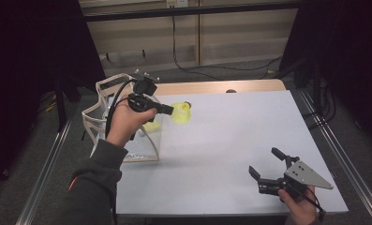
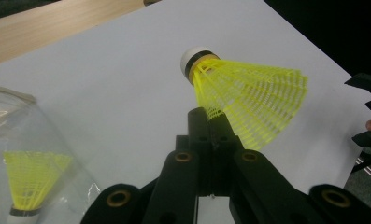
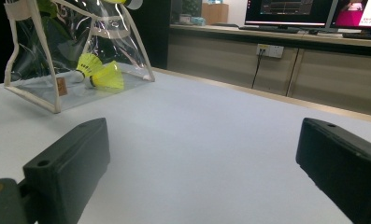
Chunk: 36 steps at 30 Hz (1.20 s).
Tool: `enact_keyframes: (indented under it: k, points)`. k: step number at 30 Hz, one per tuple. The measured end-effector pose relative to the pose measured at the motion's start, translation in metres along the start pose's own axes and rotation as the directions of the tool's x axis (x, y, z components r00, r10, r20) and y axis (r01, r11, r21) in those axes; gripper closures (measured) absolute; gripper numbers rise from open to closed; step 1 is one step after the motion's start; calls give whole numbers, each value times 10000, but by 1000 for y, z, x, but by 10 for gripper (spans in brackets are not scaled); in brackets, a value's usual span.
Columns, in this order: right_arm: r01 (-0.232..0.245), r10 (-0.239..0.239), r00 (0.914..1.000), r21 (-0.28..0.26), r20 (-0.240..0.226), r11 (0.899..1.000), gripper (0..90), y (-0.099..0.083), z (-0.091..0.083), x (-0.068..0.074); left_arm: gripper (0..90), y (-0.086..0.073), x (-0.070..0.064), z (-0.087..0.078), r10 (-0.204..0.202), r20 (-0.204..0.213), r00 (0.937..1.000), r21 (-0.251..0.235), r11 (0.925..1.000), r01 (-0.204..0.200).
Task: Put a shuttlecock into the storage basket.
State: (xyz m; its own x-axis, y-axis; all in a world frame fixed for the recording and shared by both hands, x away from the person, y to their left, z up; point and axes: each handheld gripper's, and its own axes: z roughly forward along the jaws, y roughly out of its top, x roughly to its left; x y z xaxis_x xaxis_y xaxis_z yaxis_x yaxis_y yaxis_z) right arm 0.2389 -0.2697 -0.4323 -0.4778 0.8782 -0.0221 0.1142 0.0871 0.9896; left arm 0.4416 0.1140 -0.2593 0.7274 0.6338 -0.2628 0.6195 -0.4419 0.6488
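Note:
My left gripper [image 1: 170,110] is shut on the skirt of a yellow shuttlecock [image 1: 182,114] with a white cork, holding it in the air just right of a clear bag [image 1: 148,140] with cream trim. In the left gripper view the jaws [image 2: 211,120] pinch the shuttlecock [image 2: 253,95] at its mesh edge, cork pointing away. A second yellow shuttlecock [image 2: 31,179] lies inside the bag. My right gripper [image 1: 264,161] stands open near the table's front right, nothing between its jaws. From the right gripper view [image 3: 202,158], the bag [image 3: 57,100] holds two shuttlecocks [image 3: 101,73].
The white table top [image 1: 230,136] stretches between the bag and the right gripper. A wooden strip [image 1: 212,87] runs along the far edge. Metal rails [image 1: 347,164] flank the table. Monitors [image 3: 290,11] stand on a counter beyond it.

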Motion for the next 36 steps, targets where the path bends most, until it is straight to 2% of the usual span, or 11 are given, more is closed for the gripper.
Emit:
enact_keyframes:
  k: [12, 23, 26, 36]
  points:
    - [6, -6, 10000, -5, 12, 10000, 28, 0, 0, 0, 900, 3, 5, -15, -54, -200, 9998, 67, 10000, 55]
    - [19, -19, 10000, -8, 18, 10000, 28, 0, 0, 0, 900, 4, 10, -24, -276, -187, 9994, 37, 9996, 277]
    - [31, -31, 10000, -8, 20, 10000, 28, 1, 0, 0, 900, 5, 12, -27, -113, -220, 9997, 195, 9997, 118]
    - [1, -1, 10000, 5, 2, 10000, 28, 0, 0, 0, 900, 6, 16, -32, -312, -191, 9993, 120, 9994, 314]
